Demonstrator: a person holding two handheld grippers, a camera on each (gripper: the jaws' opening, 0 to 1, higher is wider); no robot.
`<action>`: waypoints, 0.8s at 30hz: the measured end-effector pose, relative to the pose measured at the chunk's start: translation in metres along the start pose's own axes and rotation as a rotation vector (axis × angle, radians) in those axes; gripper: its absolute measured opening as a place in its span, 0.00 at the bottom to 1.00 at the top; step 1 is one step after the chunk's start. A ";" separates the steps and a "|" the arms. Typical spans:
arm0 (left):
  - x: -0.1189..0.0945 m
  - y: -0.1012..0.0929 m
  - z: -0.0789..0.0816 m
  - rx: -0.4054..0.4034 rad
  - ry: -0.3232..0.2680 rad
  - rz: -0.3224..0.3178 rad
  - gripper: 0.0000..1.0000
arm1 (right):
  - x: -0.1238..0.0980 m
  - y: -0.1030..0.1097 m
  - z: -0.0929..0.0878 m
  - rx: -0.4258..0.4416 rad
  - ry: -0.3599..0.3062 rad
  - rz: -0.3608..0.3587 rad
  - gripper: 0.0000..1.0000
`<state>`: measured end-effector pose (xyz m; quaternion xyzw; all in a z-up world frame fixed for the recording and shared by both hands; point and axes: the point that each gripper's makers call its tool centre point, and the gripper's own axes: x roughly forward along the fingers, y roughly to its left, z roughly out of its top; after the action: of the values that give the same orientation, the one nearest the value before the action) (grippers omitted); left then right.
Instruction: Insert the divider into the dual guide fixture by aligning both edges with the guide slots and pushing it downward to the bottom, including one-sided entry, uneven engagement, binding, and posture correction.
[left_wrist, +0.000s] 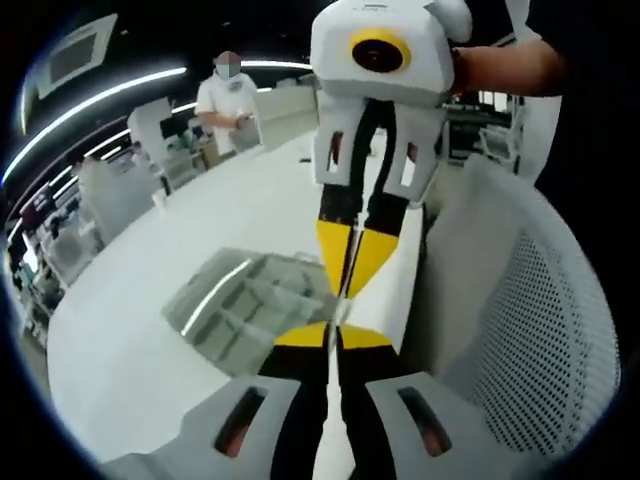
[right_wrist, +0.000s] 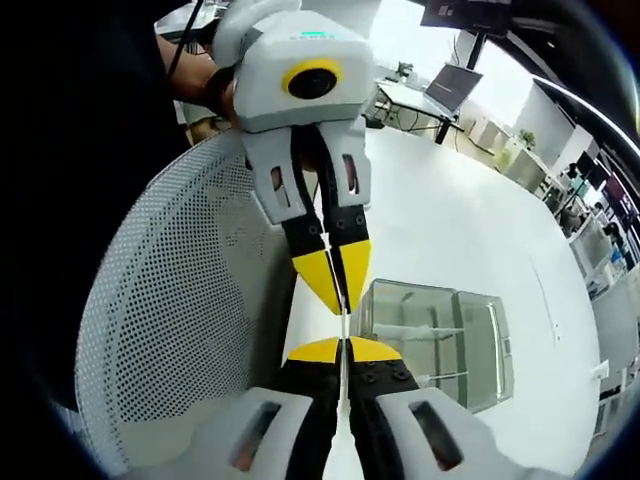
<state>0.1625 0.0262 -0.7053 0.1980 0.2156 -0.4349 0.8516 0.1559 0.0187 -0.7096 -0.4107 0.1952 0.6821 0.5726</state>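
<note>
Divider (left_wrist: 400, 290) hangs pinched edge-on between my left gripper (left_wrist: 335, 335) and the right gripper (left_wrist: 352, 262) opposite, above the fixture (left_wrist: 245, 305). In the right gripper view, both pairs of jaws sit closed on its thin edge (right_wrist: 342, 330), fixture (right_wrist: 440, 340) below. Insertion hasn't begun; next I must lower it and line up both slots.

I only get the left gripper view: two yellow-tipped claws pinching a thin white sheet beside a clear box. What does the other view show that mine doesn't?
Observer: The right gripper view shows an open laptop on a far table.
Visitor: Who holds the claw my camera rides on?
Observer: A person's hand grips the left gripper from behind. Its jaws are shut on the divider.
</note>
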 end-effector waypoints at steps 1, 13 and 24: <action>0.001 0.001 -0.001 -0.005 0.004 0.001 0.00 | 0.000 -0.001 -0.001 0.000 0.004 -0.002 0.00; 0.000 0.015 0.000 -0.055 -0.020 0.074 0.05 | -0.008 -0.017 0.008 0.055 -0.022 -0.016 0.00; -0.004 0.022 -0.001 -0.071 -0.023 0.101 0.12 | -0.014 -0.030 0.004 0.088 -0.011 -0.009 0.00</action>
<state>0.1788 0.0412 -0.7004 0.1733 0.2110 -0.3857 0.8813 0.1829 0.0208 -0.6906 -0.3823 0.2199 0.6726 0.5943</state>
